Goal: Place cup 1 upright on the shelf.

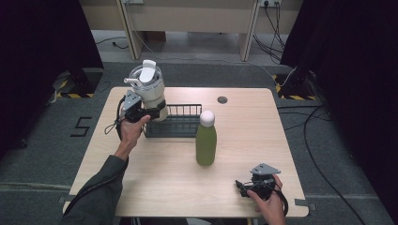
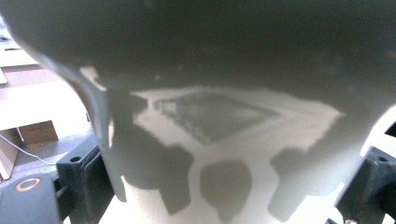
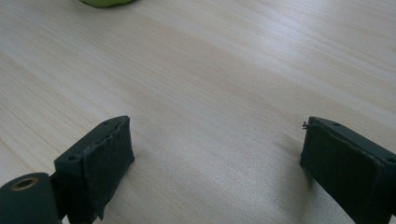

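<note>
The left gripper (image 1: 141,112) squeezes the big white plastic cup (image 1: 149,91) above the black wire basket (image 1: 174,123), maybe to drop it in.

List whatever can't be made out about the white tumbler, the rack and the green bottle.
- White tumbler: in the left gripper view it is too close and blurred; its print is unreadable.
- Left claw: its pads are hidden by the tumbler in the high view.
- Wire rack: its left end is hidden behind tumbler and hand.
- Green bottle: cut off by the right gripper view's top edge.

The left tool (image 1: 146,112) clamps the white tumbler (image 1: 149,89) above the wire basket (image 1: 174,127).
</note>
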{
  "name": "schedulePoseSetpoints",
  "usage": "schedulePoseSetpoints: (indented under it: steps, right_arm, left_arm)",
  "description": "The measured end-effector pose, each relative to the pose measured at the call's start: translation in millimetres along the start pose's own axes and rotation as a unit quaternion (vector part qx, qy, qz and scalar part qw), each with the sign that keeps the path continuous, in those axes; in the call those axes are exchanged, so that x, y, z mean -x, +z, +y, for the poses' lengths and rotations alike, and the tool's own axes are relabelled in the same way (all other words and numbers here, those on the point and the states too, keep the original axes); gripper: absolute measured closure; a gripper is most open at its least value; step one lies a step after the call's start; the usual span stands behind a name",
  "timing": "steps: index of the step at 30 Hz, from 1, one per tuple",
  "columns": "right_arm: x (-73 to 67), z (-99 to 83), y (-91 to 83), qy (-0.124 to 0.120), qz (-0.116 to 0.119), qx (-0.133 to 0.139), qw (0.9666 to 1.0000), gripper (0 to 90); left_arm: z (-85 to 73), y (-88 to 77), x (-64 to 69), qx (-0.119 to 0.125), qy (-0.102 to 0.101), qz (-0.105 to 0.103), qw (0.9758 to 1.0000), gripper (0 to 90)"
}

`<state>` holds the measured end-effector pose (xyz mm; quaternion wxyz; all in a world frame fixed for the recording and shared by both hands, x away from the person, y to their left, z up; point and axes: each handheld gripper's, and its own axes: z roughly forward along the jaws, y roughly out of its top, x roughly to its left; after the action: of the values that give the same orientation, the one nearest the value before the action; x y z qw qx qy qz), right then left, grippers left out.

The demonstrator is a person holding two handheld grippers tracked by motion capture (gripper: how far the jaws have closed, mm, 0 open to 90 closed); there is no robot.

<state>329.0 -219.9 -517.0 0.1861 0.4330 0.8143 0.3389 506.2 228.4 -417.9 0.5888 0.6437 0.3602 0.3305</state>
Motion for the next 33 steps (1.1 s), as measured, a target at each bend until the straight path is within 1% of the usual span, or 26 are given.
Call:
schedulePoseSetpoints:
  steps: [5,6,7,8,11,13,14,18,33]
  right_arm:
    - [0.0,0.0,0.0,0.0,0.0,0.0,1.0,9.3]
    - [0.0,0.0,0.0,0.0,0.0,0.0,1.0,9.3]
    - [0.0,0.0,0.0,0.0,0.0,0.0,1.0,9.4]
    - [0.0,0.0,0.0,0.0,0.0,0.0,1.0,9.3]
    - [0.0,0.0,0.1,0.0,0.0,0.001,1.0,9.4]
    - [0.0,0.0,0.0,0.0,0.0,0.0,1.0,9.4]
    - [0.0,0.0,0.0,0.0,0.0,0.0,1.0,9.4]
    - [0.0,0.0,0.1,0.0,0.0,0.001,1.0,9.4]
    - [-0.1,-0.1,0.2,0.0,0.0,0.001,1.0,9.4]
  left_arm:
    - [-1.1,1.1,0.1,0.004,0.006,0.003,1.0,10.0]
    - [-2.0,1.3,1.7,0.0,-0.003,-0.007,1.0,10.0]
    - [-2.2,1.4,-0.3,0.003,0.009,0.005,0.9999,10.0]
    - [-2.2,1.4,-0.3,0.003,0.009,0.005,0.9999,10.0]
    - [-5.8,2.2,0.0,-0.001,-0.002,0.001,1.0,10.0]
    - [-7.5,2.3,-0.4,-0.003,-0.004,0.001,1.0,10.0]
    - [-9.7,2.8,-0.3,-0.005,-0.01,-0.001,0.9999,10.0]
    - [-13.8,3.0,-1.8,-0.007,-0.014,-0.001,0.9999,10.0]
    - [-27.5,2.9,-3.8,-0.021,-0.014,0.006,0.9997,10.0]
